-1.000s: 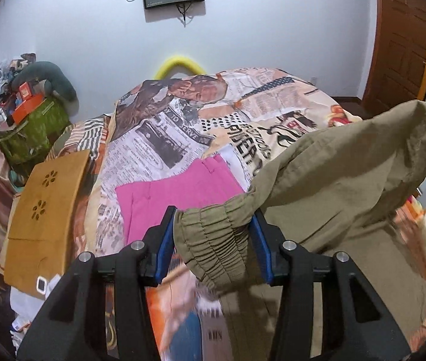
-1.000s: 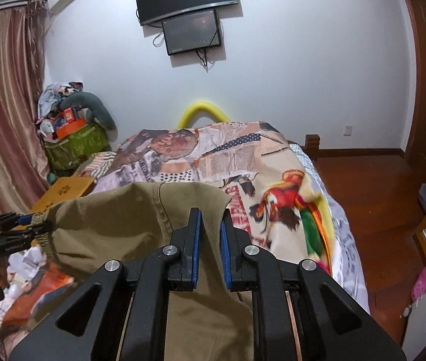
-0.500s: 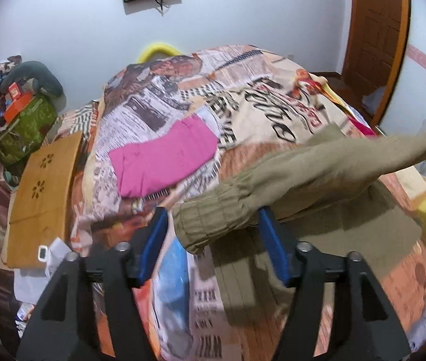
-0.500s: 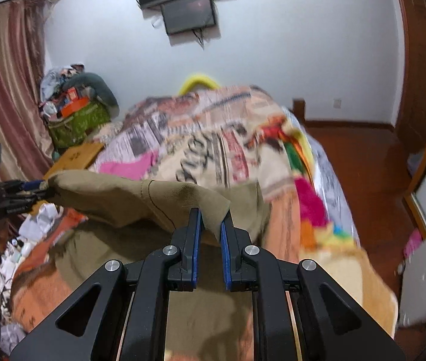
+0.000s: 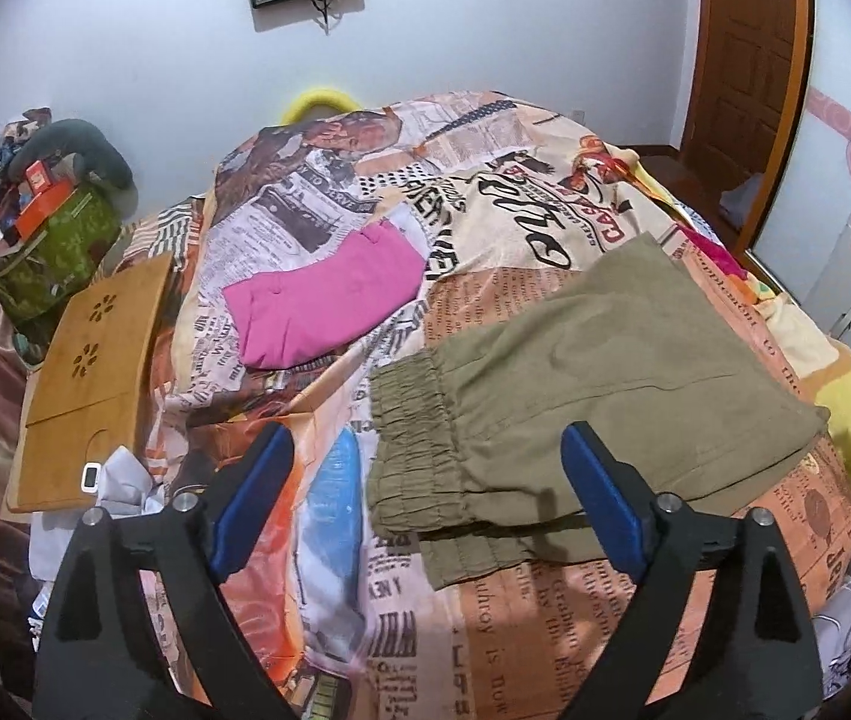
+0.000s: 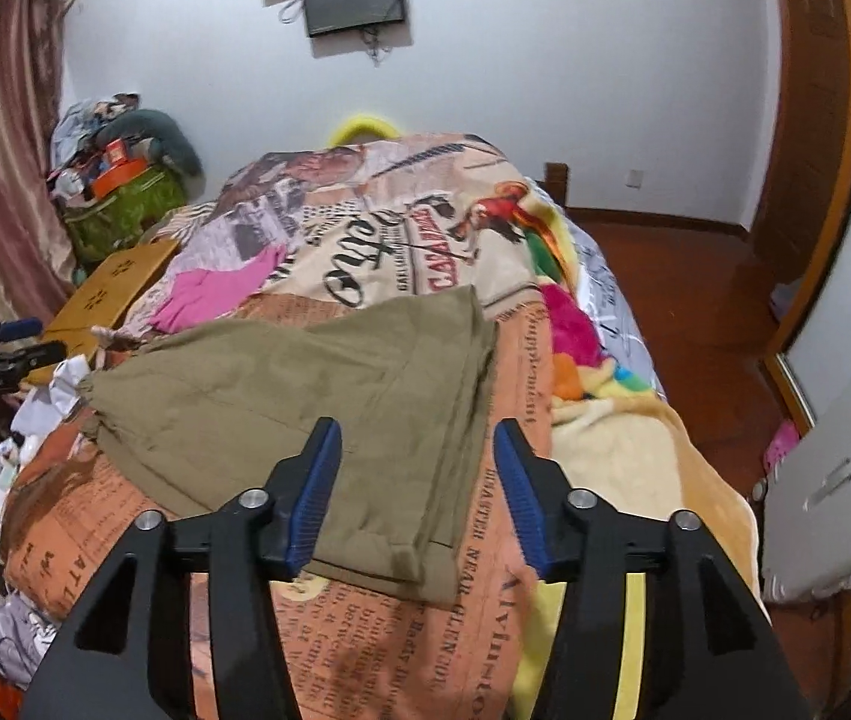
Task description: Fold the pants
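Both grippers gape wide, holding nothing: the left gripper point(image 5: 425, 480) and the right gripper point(image 6: 416, 480) hover over the olive pants point(image 5: 593, 396). A newspaper-print blanket point(image 5: 485, 612) covers the bed, with a white wall point(image 5: 485, 24) at 12 o'clock. Folded flat, the pants run from 9 to 3 o'clock in the left view, gathered elastic end at 9.

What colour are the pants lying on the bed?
Olive green pants, plain with no pattern; clearest in the left wrist view.
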`<move>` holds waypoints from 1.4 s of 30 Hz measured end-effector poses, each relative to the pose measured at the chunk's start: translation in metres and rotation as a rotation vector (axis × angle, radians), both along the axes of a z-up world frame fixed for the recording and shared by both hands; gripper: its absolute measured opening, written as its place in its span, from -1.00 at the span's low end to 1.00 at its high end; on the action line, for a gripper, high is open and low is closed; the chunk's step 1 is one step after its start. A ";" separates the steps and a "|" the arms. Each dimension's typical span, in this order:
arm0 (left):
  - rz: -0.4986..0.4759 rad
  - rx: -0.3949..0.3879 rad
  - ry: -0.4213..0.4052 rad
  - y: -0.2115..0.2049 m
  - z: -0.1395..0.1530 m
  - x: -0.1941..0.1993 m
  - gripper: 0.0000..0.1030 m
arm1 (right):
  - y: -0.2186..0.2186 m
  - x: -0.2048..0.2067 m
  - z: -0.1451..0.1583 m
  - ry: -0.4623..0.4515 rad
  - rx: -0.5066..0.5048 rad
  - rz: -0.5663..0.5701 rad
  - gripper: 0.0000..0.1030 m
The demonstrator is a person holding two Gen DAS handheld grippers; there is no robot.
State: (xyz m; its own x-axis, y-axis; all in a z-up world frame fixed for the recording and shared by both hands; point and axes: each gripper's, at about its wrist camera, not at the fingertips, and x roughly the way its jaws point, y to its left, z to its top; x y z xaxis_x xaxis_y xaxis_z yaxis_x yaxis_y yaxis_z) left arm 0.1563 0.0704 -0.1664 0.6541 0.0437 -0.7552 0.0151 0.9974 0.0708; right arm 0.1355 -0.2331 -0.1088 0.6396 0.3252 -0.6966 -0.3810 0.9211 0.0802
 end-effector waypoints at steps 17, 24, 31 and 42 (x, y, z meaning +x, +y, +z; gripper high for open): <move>-0.166 0.222 0.108 -0.059 -0.058 0.006 0.93 | 0.092 -0.004 -0.054 0.139 -0.048 0.266 0.16; -0.200 0.212 0.098 -0.071 -0.054 0.019 0.93 | 0.118 -0.006 -0.073 0.188 -0.079 0.349 0.16; -0.184 0.131 0.106 -0.064 -0.040 0.031 0.92 | 0.135 -0.005 -0.078 0.168 -0.097 0.403 0.16; -0.261 0.086 0.087 -0.078 -0.038 0.013 0.93 | 0.132 0.000 -0.064 0.121 -0.016 0.391 -0.75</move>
